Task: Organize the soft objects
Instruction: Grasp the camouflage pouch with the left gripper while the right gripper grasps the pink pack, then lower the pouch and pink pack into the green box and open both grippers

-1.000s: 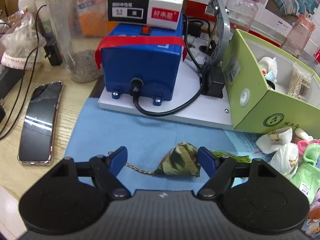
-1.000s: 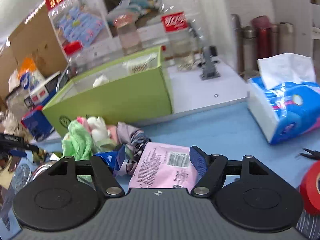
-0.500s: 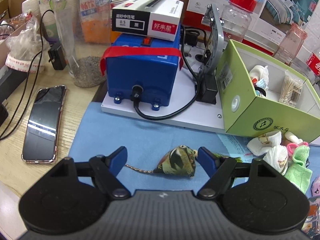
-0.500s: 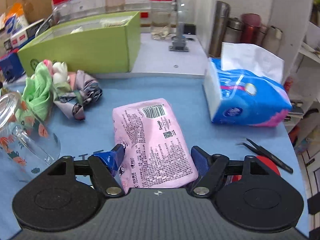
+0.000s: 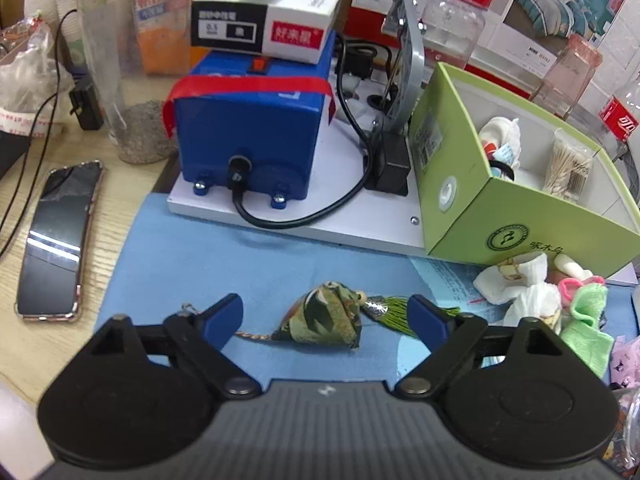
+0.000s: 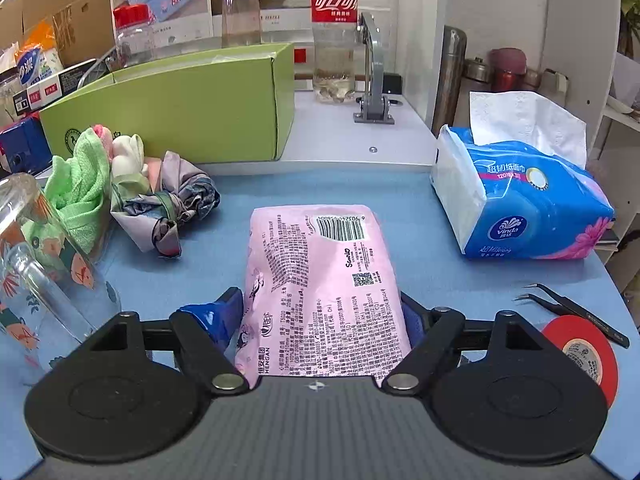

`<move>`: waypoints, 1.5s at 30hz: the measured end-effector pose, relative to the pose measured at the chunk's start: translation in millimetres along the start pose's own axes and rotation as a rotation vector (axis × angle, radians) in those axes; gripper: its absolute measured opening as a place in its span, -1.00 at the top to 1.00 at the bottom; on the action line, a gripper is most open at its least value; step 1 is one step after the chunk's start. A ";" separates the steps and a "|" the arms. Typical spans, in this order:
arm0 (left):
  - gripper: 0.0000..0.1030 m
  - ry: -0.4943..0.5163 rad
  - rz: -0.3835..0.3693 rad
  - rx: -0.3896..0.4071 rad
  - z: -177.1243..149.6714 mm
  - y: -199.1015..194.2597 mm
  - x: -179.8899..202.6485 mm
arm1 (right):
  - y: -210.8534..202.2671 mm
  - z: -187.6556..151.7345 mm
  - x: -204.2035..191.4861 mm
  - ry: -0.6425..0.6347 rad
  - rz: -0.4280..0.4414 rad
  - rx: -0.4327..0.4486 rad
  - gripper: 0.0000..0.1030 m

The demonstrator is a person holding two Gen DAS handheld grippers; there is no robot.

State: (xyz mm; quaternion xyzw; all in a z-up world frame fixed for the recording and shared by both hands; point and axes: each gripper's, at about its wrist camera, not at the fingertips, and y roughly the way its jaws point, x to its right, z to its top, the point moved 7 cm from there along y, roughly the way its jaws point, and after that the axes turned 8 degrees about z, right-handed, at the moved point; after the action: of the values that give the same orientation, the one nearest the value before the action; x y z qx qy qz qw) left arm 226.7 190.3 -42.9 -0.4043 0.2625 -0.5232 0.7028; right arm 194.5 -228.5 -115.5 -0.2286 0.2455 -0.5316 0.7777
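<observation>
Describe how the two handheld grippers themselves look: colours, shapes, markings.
The left gripper and the right gripper look alike: a dark grey ribbed body, two round black discs, black linkage arms with silver pivot pins, blue finger pads, and a small white centre mark. No hands, sleeves or cables show.

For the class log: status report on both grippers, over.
Left gripper open around camo sachet, not touching. Right gripper shut on pink tissue pack. Green box ahead, path clear.

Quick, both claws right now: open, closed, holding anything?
Left claw: open, holding nothing, camouflage sachet between its fingers.
Right claw: closed on the pink tissue pack.
</observation>
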 end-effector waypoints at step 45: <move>0.33 0.099 -0.208 0.260 120.7 -75.7 100.3 | 45.7 216.8 -82.1 -0.145 0.242 0.230 0.11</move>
State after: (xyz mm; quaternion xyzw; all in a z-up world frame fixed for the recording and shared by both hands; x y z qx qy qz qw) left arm 314.3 121.2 91.0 -0.3087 0.1838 -0.6421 0.6772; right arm 336.8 -115.8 35.7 -0.1448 0.1522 -0.4407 0.8727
